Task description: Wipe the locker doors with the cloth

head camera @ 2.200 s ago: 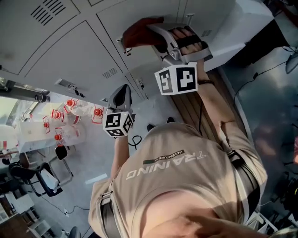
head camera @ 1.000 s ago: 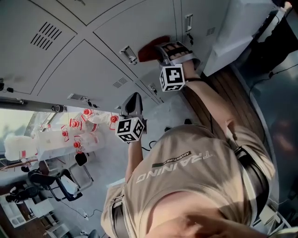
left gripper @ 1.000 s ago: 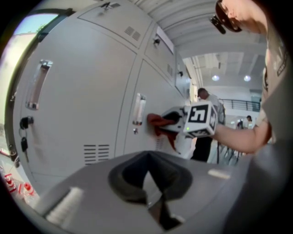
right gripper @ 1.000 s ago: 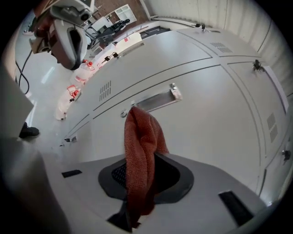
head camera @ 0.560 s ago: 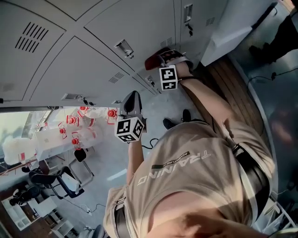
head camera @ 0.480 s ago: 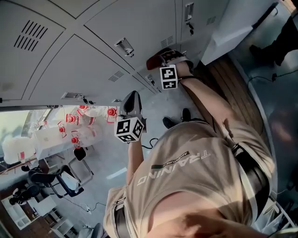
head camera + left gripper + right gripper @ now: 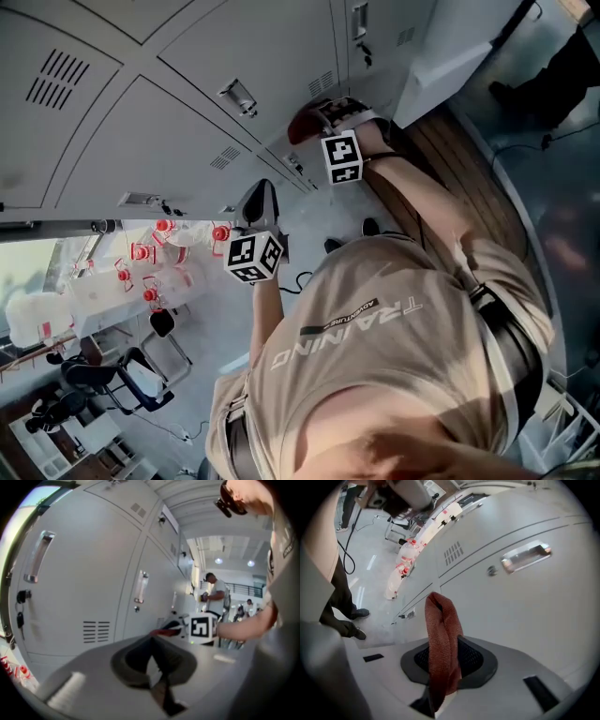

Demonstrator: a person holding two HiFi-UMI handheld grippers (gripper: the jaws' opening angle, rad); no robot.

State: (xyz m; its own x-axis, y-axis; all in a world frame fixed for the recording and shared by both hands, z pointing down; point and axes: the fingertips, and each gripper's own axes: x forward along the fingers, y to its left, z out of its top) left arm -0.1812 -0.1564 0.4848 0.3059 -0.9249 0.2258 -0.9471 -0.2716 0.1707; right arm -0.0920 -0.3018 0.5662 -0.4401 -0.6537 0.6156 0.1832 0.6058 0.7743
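At the far left of the head view, red-capped bottles (image 7: pixel 150 274) stand on a white surface (image 7: pixel 89 298); neither gripper view shows these clearly. The left gripper (image 7: pixel 259 200) hangs away from the locker doors (image 7: pixel 178 103). Its own view shows its fingers (image 7: pixel 157 665) pressed together with nothing between them. Farther off in that view, the red cloth (image 7: pixel 164 631) lies against a door. To the right, the right gripper (image 7: pixel 330 113) holds the cloth (image 7: pixel 302 127) low on a locker door. Only the right gripper view shows its fingers pinching the folded cloth (image 7: pixel 443 639), which rises in a loop toward the door below a metal handle (image 7: pixel 526 556).
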